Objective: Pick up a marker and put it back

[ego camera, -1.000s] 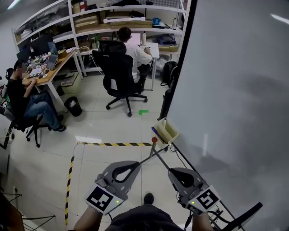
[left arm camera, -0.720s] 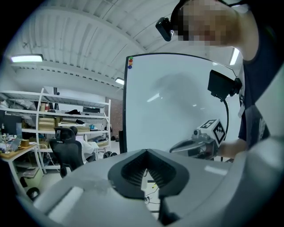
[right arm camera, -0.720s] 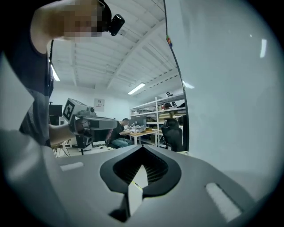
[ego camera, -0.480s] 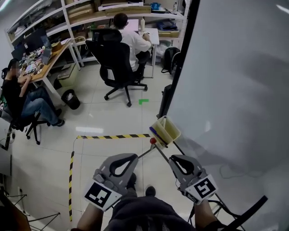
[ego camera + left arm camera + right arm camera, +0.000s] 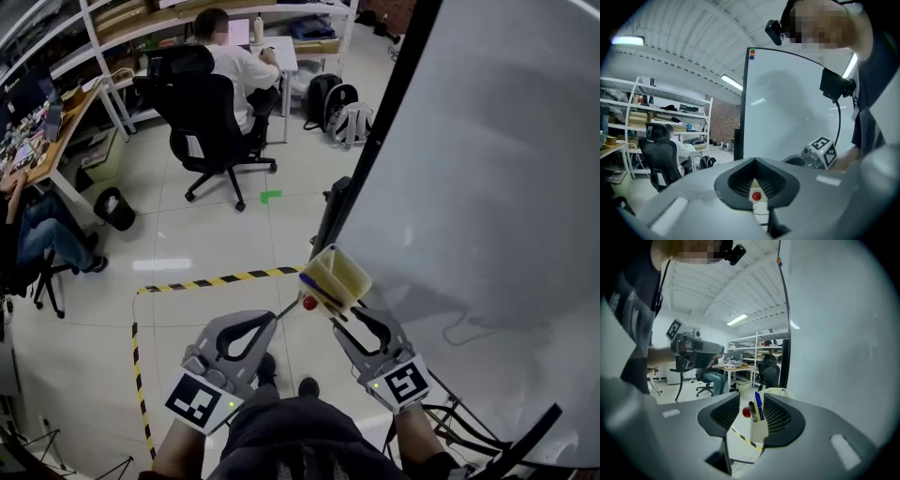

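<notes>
Whiteboard (image 5: 497,187) cup (image 5: 349,270) holds markers (image 5: 758,407), print apparently illegible.

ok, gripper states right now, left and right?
Left gripper: shut, empty.
Right gripper: open, jaws just been opening, nothing gripped; marker holder lined up just ahead.

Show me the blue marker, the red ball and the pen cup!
blue marker (image 5: 759,406): right gripper view, middle of its barrel.
red ball (image 5: 309,303): head view, its centre.
pen cup (image 5: 757,431): right gripper view, its front wall.
</notes>
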